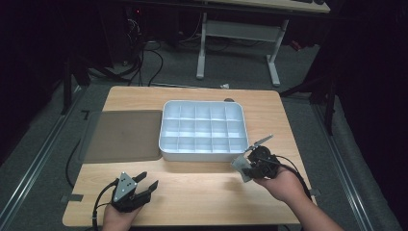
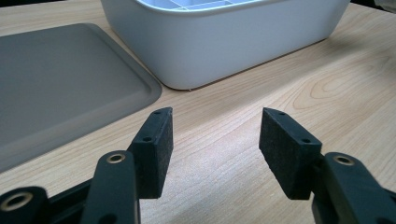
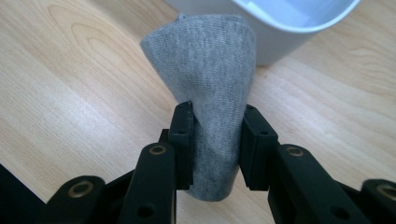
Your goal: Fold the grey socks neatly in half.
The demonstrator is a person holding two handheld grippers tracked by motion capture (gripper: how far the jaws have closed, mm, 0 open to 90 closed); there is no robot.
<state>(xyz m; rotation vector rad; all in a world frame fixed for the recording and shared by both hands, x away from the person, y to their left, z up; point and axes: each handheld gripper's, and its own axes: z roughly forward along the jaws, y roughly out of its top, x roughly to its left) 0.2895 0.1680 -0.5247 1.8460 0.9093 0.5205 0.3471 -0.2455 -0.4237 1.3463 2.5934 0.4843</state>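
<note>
A white tray with many compartments (image 1: 203,152) sits in the middle of the wooden table; its wall (image 2: 224,42) fills the top of the left gripper view, and its corner (image 3: 285,42) shows in the right gripper view. My right gripper (image 1: 245,166) is at the tray's front right corner, shut on a small grey cloth (image 3: 210,102) that stands up between its pads. The cloth (image 1: 239,166) hangs just above the table. My left gripper (image 1: 146,185) rests near the front left of the table, open and empty (image 2: 215,144).
A flat grey mat (image 1: 122,135) lies left of the tray, its edge (image 2: 70,93) close ahead of the left gripper. Bare wood (image 1: 202,187) lies between the two grippers. A desk frame and cables stand on the floor beyond the table.
</note>
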